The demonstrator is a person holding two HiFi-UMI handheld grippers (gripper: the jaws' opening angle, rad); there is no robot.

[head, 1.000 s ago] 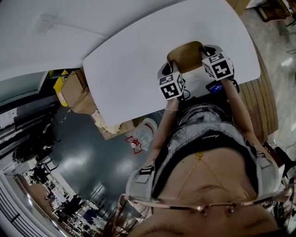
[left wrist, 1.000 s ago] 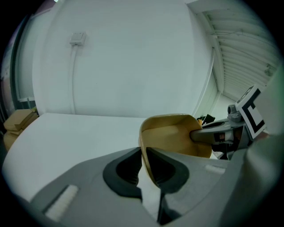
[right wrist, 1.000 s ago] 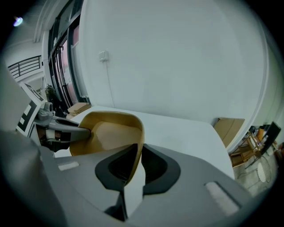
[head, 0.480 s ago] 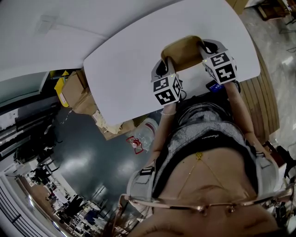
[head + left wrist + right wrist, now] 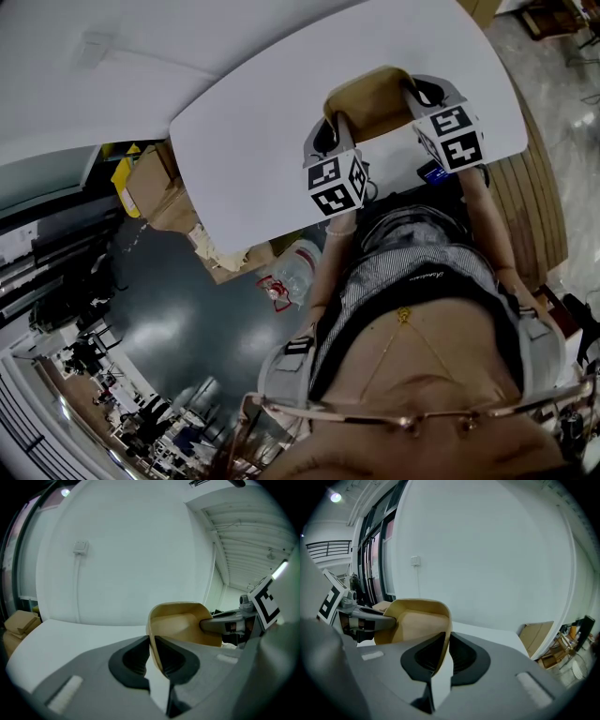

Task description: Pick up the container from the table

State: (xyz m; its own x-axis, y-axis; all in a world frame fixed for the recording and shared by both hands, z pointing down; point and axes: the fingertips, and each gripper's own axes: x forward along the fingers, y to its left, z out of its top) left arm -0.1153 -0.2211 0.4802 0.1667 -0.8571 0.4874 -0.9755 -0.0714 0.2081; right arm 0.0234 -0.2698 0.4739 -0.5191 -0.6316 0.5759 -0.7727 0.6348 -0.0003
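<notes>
Your left gripper (image 5: 152, 641) and right gripper (image 5: 446, 641) each clamp the tan container's (image 5: 375, 98) rim from opposite sides, over the white table (image 5: 244, 150).

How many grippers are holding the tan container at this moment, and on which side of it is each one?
2. The left gripper is shut on the left wall of the container. The right gripper is shut on its right wall. No other gripper is in view.
</notes>
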